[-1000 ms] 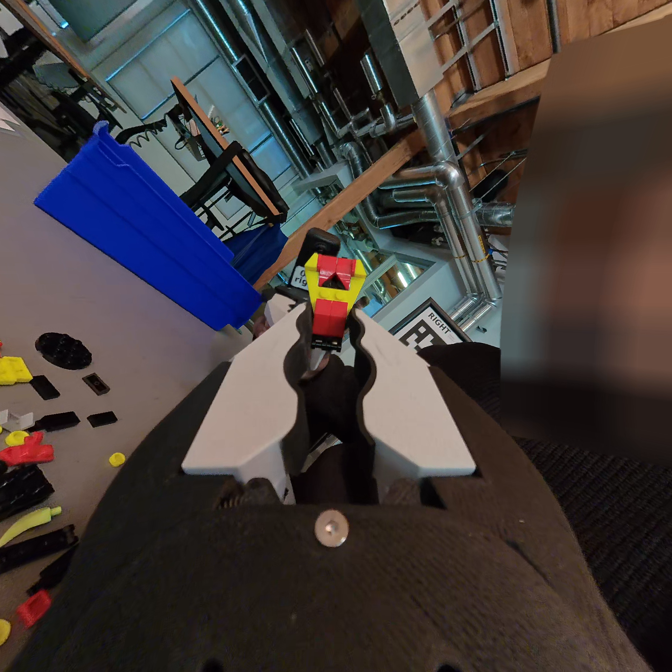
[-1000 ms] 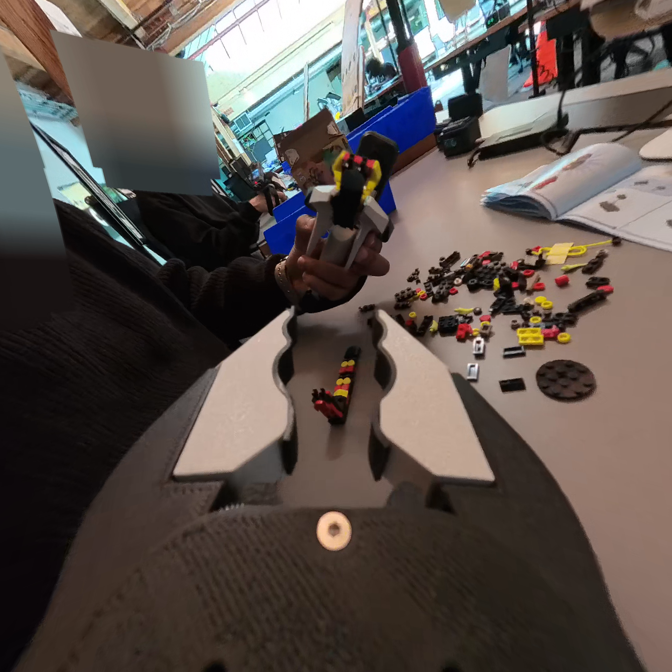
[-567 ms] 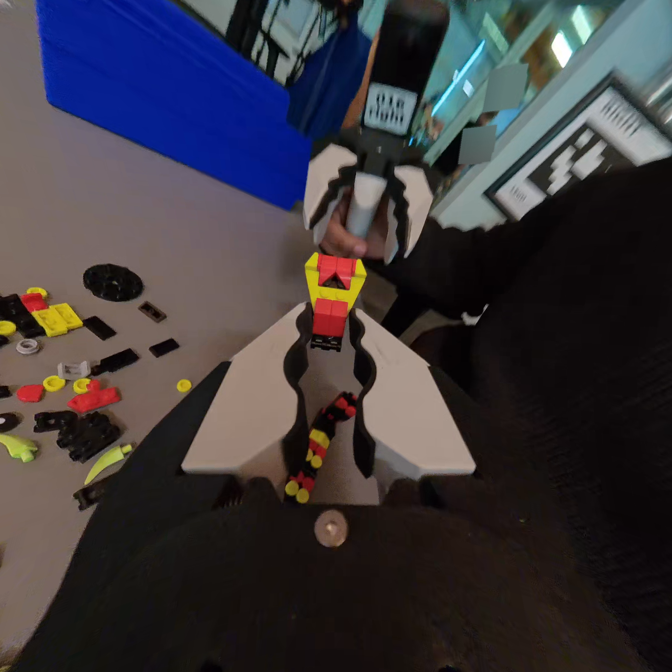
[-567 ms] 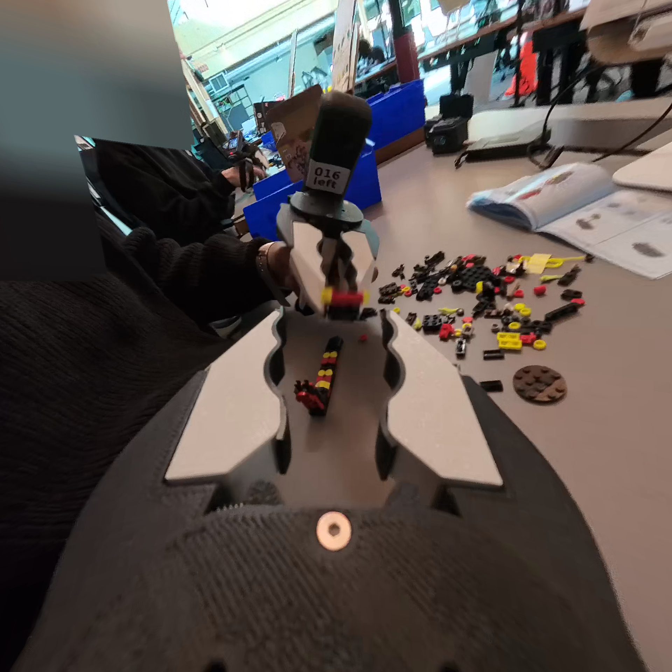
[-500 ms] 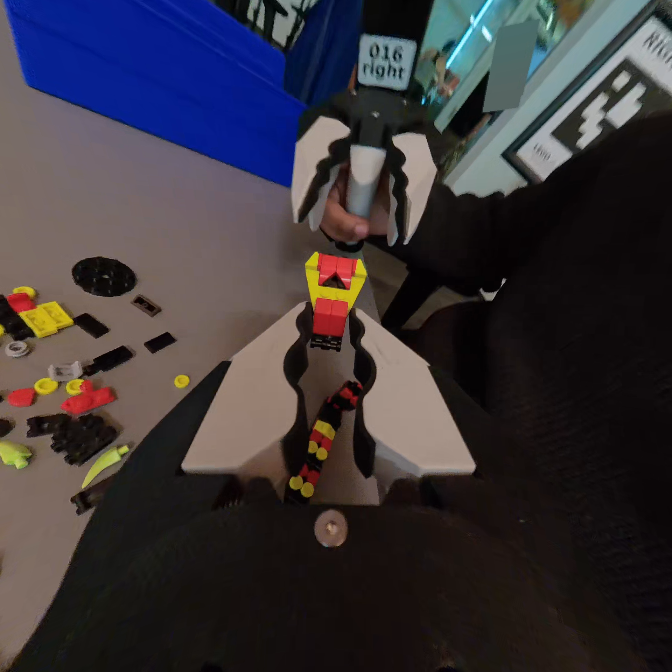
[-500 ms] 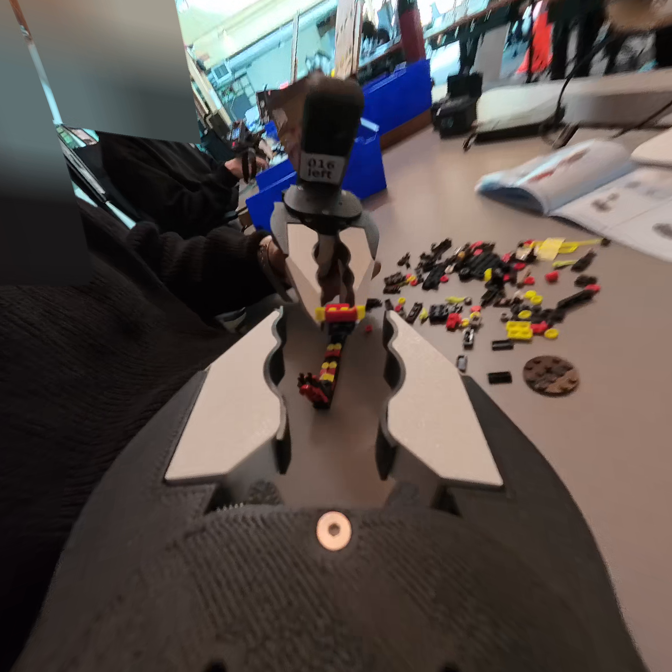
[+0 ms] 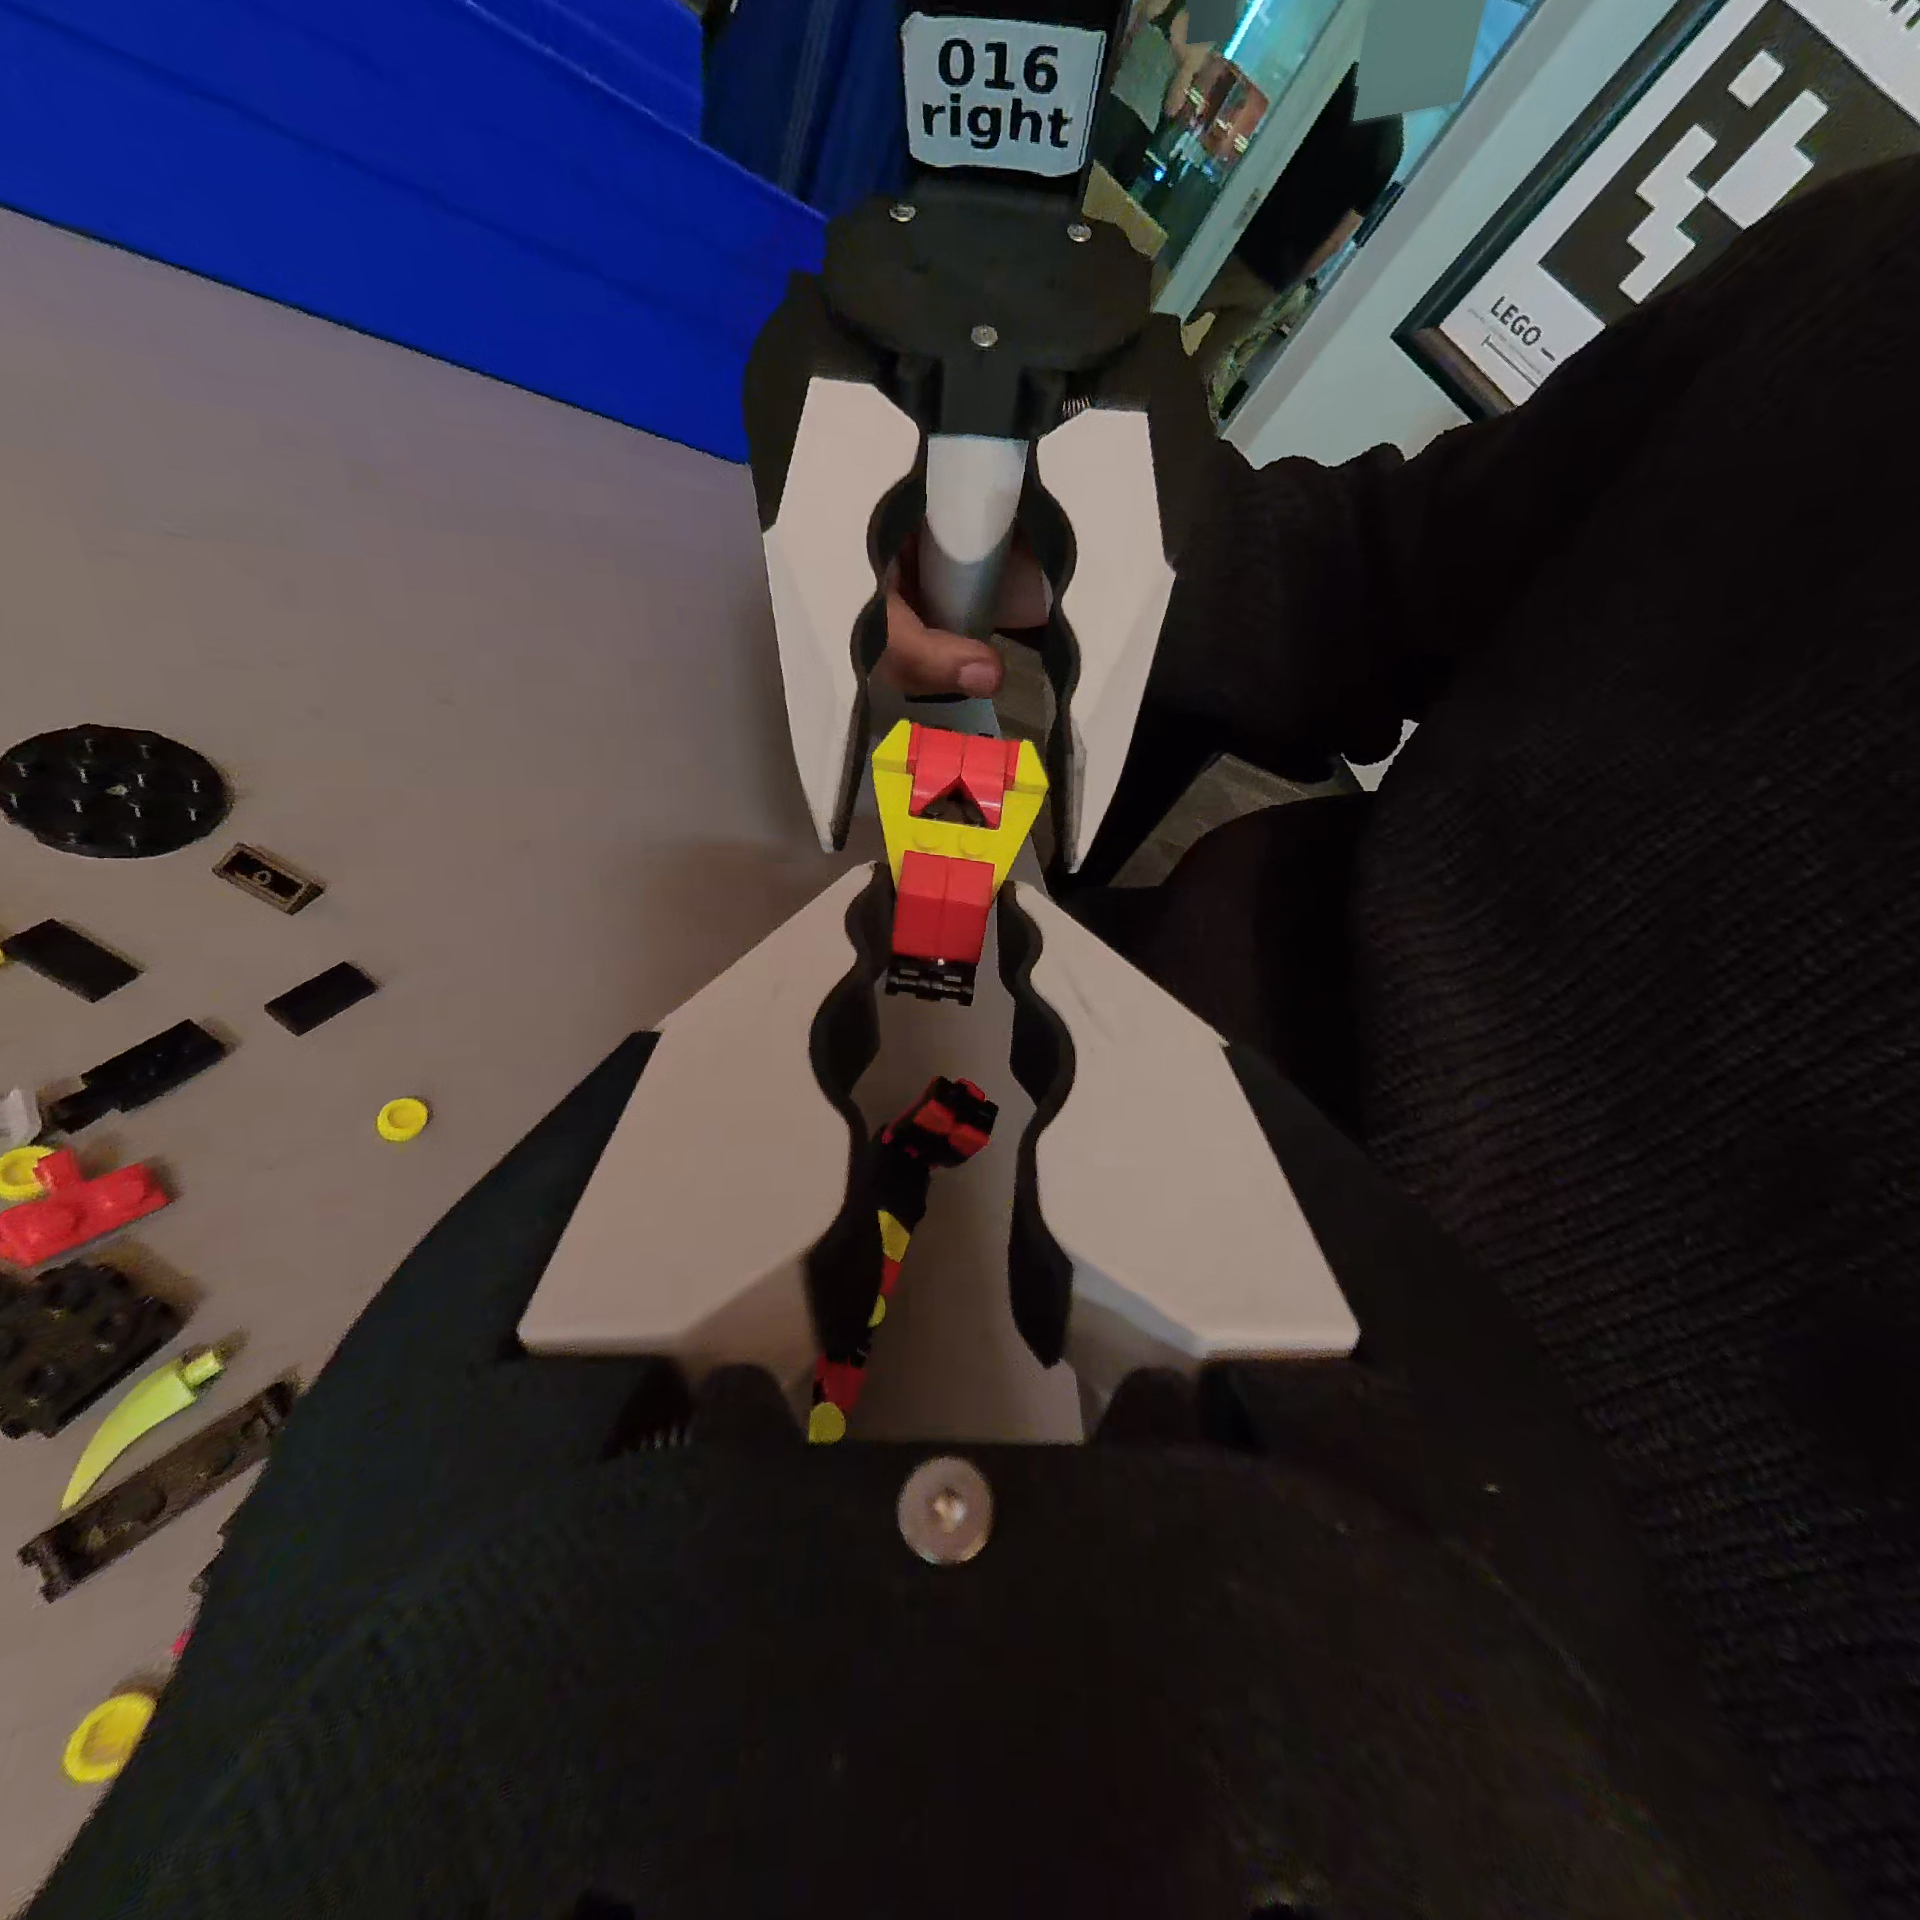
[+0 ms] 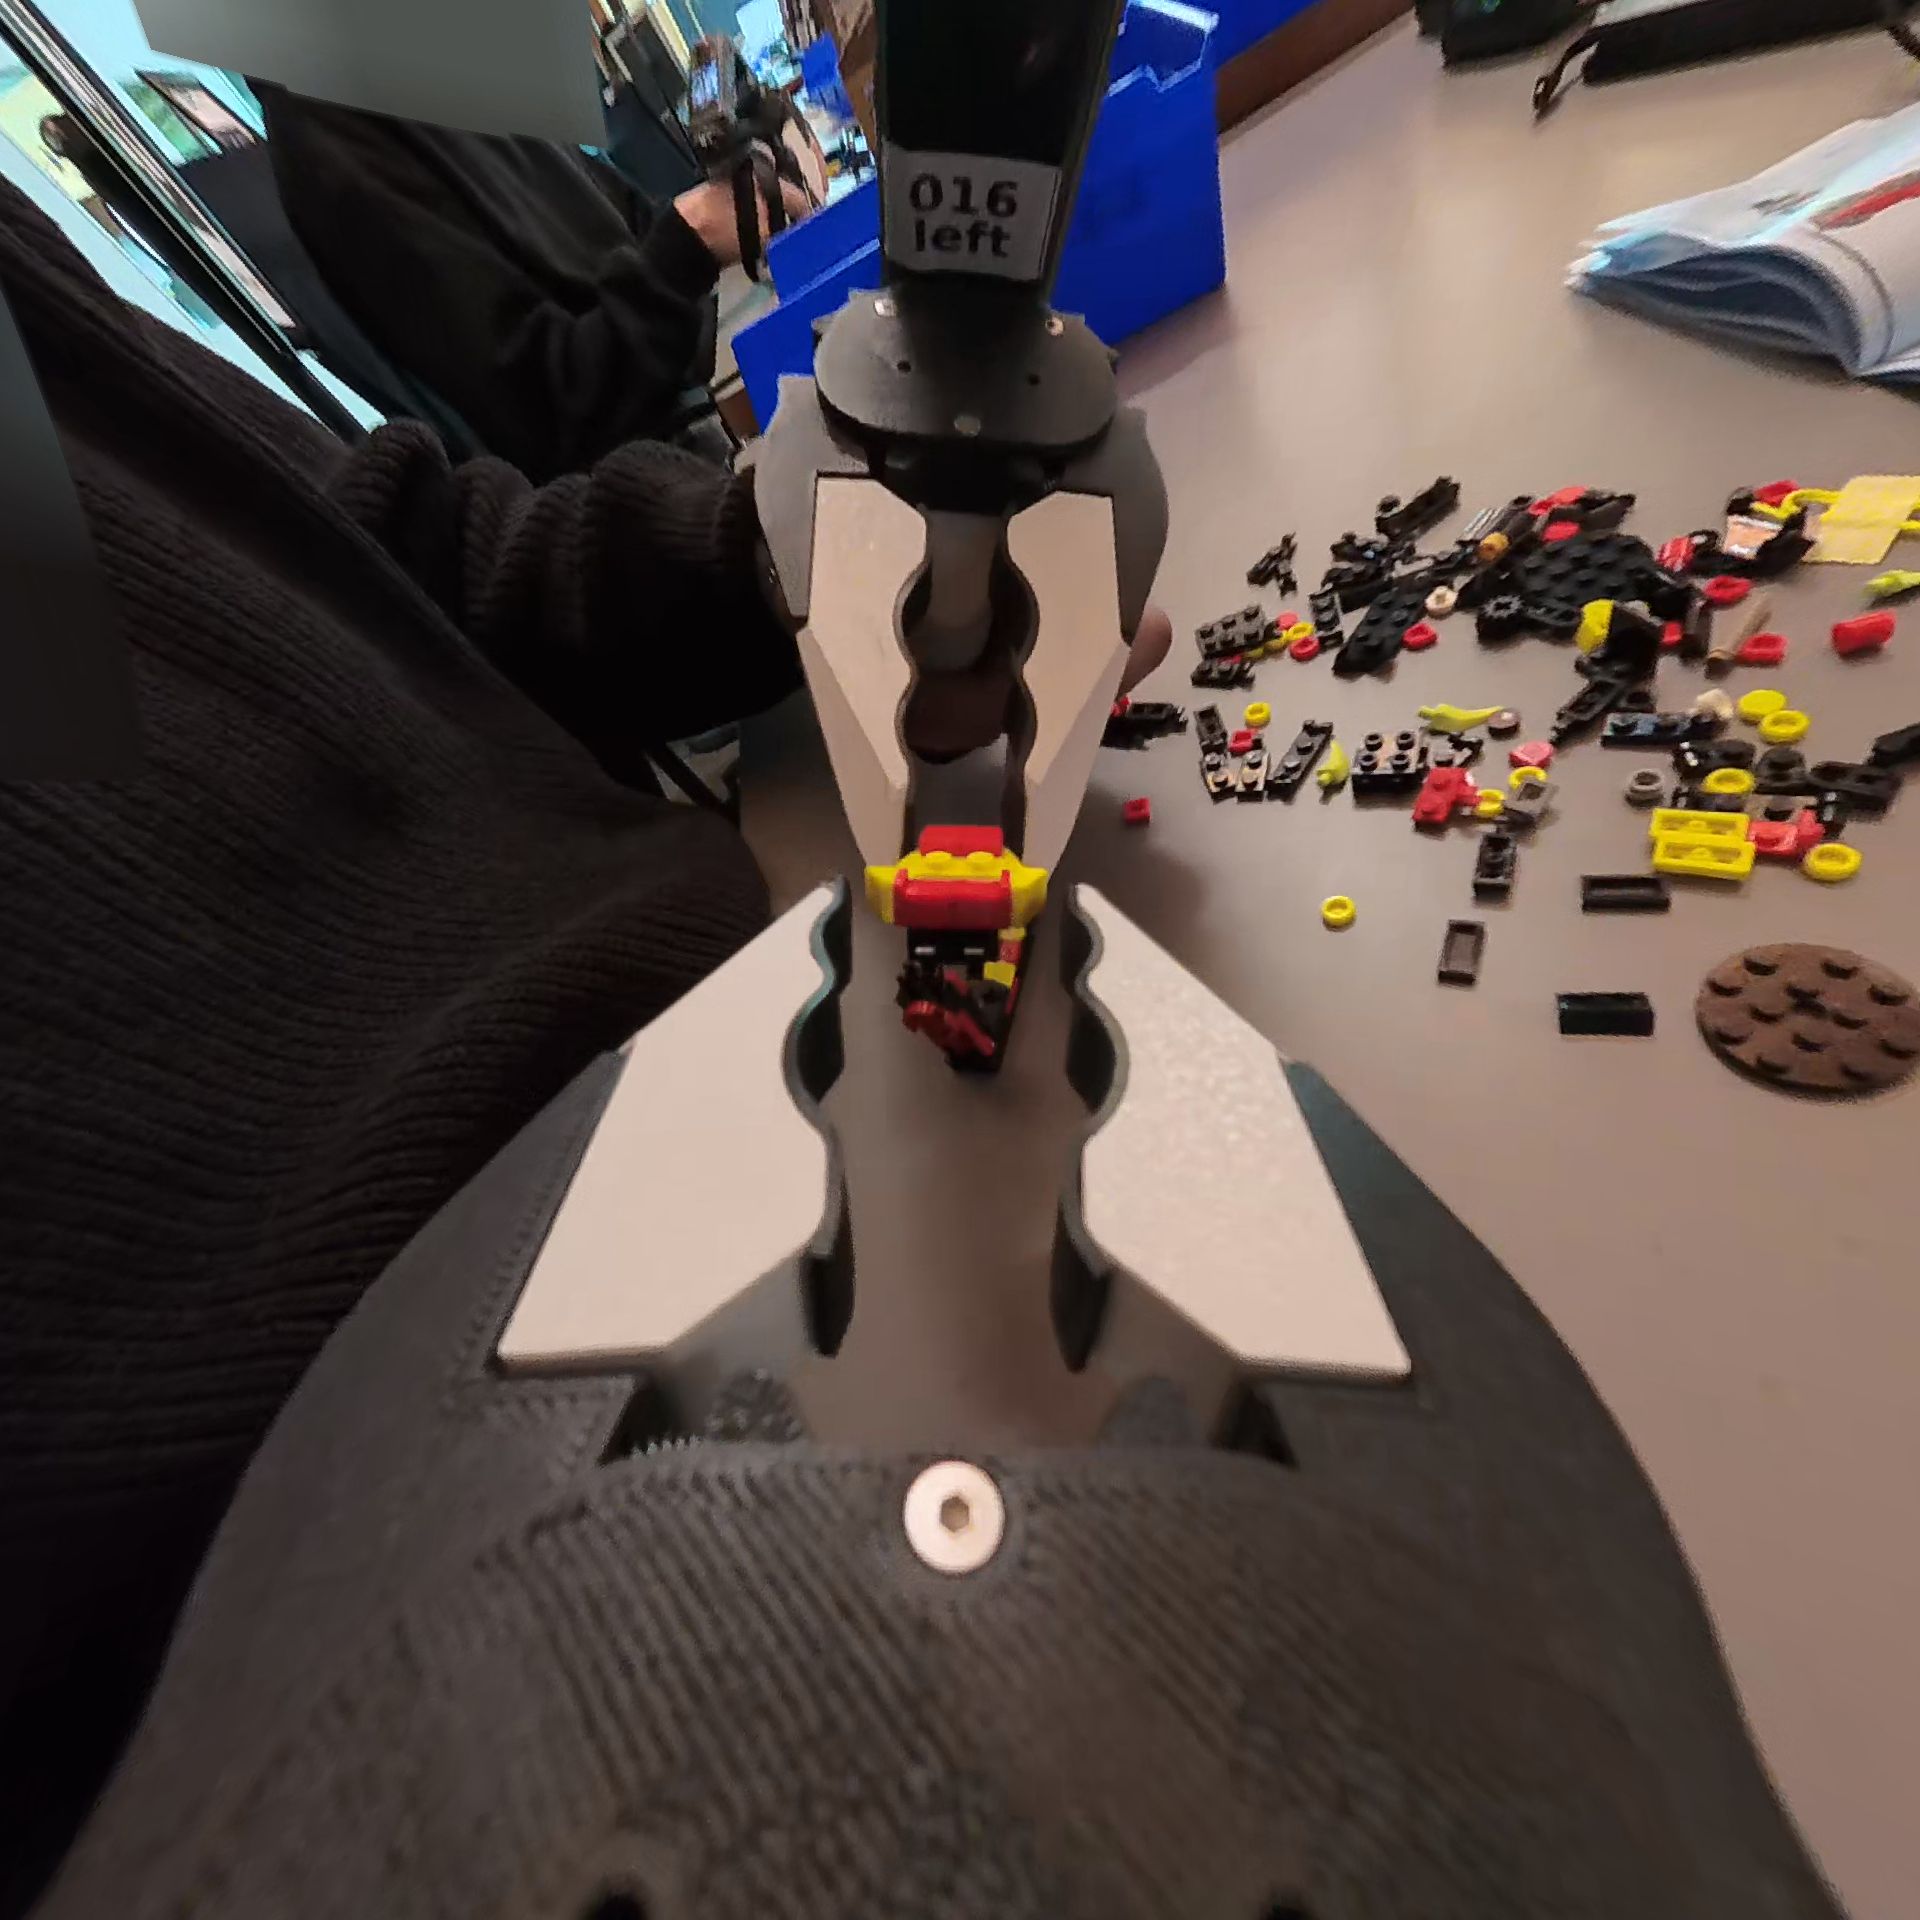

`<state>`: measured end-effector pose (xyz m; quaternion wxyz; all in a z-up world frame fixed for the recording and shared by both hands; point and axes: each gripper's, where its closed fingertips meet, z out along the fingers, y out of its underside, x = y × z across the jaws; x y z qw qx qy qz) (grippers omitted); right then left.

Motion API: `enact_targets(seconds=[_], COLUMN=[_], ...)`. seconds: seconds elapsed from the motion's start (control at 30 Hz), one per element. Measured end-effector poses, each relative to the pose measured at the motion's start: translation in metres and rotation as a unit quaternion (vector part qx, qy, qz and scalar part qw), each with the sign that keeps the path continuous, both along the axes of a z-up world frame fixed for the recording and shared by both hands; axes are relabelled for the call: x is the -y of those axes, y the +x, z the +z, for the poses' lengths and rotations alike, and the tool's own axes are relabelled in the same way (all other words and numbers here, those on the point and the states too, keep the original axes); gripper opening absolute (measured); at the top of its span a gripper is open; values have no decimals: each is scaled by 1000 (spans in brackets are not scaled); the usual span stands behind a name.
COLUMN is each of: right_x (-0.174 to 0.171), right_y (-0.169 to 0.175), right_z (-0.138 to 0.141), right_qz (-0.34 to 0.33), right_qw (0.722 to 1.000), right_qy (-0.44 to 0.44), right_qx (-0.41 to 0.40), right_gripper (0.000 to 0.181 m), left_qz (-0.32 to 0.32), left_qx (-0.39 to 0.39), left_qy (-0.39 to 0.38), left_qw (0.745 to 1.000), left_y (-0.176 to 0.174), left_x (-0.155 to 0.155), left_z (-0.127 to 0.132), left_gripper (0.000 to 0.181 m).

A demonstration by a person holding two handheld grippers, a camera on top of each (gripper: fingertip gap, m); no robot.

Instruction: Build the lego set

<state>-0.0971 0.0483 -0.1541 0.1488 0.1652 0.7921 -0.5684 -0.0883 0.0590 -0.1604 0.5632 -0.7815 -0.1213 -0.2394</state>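
My left gripper is shut on a small red and yellow lego assembly, held above the table. In the right wrist view the left gripper points at me with the assembly at its tips. My right gripper is open, and the assembly's yellow end sits between its fingertips. It shows head-on in the left wrist view. A long black, red and yellow chain of pieces lies on the table under both grippers, also in the right wrist view.
Loose black, red and yellow pieces are spread on the grey table, with a round dark plate. An open instruction booklet lies at the back right. Blue bins stand behind. A dark knitted sleeve fills the left. My left and right fingertips are right by each other. Left tips and right tips are each some 15 cm from the round dark plate. Look for it in the left wrist view too.
My left gripper has swung down from pointing at the ceiling to the table, still holding the assembly. The two grippers have closed in tip to tip, and the assembly now lies between the right gripper's open fingers.
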Motion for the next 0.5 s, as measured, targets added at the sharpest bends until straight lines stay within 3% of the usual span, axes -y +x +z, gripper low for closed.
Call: enact_targets(seconds=[0.3,0.5], right_x=[1,0], right_y=[2,3], right_z=[-1,8], right_qz=[2,7], right_qw=[1000,999], right_qy=[9,-27], right_qx=[-19,22], right_gripper=[31,31], left_qz=[3,-2], left_qx=[23,38], left_qy=[15,28], left_qw=[1000,999], left_y=[0,2], left_x=[-1,-1], left_z=[5,10], left_gripper=[17,17])
